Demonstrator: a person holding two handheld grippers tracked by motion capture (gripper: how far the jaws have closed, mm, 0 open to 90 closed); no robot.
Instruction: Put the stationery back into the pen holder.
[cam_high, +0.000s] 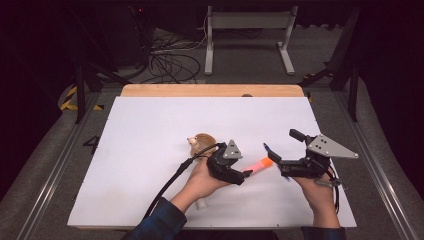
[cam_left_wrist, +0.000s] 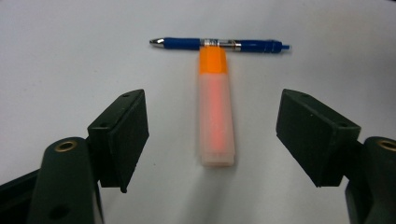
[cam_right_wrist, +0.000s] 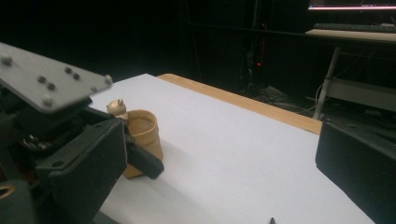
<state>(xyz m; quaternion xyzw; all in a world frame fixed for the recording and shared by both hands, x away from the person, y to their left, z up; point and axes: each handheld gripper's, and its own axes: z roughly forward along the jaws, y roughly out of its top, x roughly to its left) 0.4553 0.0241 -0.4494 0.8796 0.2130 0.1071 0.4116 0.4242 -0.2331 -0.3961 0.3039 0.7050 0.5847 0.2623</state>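
An orange highlighter (cam_left_wrist: 215, 112) with a translucent cap lies on the white table sheet (cam_high: 165, 120). Its orange end touches a blue pen (cam_left_wrist: 219, 44) that lies crosswise beyond it. My left gripper (cam_left_wrist: 212, 114) is open, low over the sheet. Its jaws stand on either side of the highlighter's capped end and do not touch it. From above, the left gripper (cam_high: 244, 175) points right at the highlighter (cam_high: 259, 164). My right gripper (cam_high: 283, 146) is open beside the pen (cam_high: 265, 147), held just above the sheet. In its own view the right gripper (cam_right_wrist: 224, 163) has nothing between its wide jaws.
A tan cup (cam_high: 203, 142) with a small bear figure on its rim stands just behind the left hand; it is also in the right gripper view (cam_right_wrist: 142, 135). The table's wooden far edge (cam_high: 212, 90) runs along the back. Cables and a metal stand lie on the floor beyond.
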